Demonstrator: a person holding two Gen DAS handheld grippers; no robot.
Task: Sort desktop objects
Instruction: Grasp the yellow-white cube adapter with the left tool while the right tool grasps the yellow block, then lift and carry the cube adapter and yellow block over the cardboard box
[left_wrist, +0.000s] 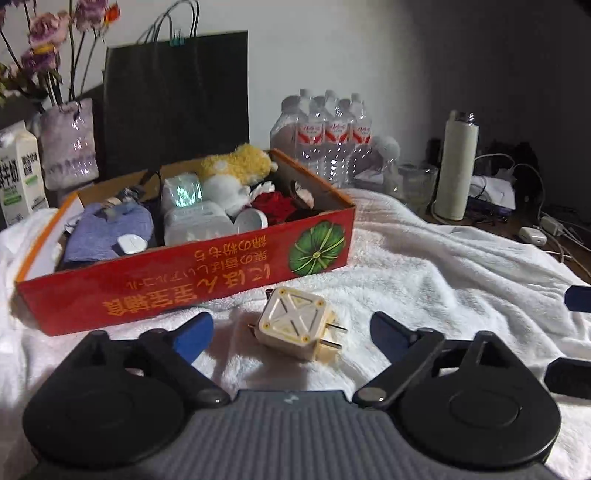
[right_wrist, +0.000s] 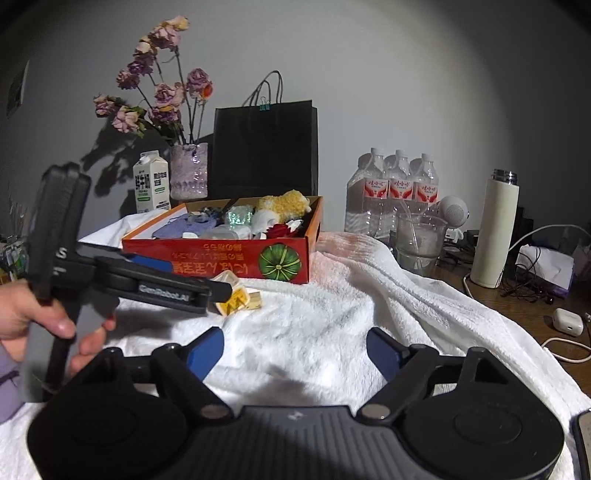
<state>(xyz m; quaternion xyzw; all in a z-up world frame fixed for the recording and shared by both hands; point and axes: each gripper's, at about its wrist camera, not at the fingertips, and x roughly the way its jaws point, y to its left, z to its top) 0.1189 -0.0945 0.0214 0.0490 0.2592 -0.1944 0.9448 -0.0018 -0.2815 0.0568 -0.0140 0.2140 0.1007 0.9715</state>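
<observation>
A cream and gold plug adapter (left_wrist: 295, 323) lies on the white towel (left_wrist: 424, 266) just in front of the red cardboard box (left_wrist: 184, 284). My left gripper (left_wrist: 291, 332) is open, its blue fingertips either side of the adapter, not touching it. In the right wrist view the left gripper (right_wrist: 221, 291) reaches in from the left over the adapter (right_wrist: 236, 297). My right gripper (right_wrist: 295, 350) is open and empty above bare towel (right_wrist: 332, 317), well short of the box (right_wrist: 221, 262). The box holds a plush toy, blue cloth, a red rose and white items.
Behind the box stand a black paper bag (left_wrist: 177, 99), a flower vase (left_wrist: 68, 144), a milk carton (left_wrist: 18, 173) and a pack of water bottles (left_wrist: 328, 136). At right are a glass (right_wrist: 419, 243), a white flask (right_wrist: 496, 232), cables and an earbud case (right_wrist: 567, 321).
</observation>
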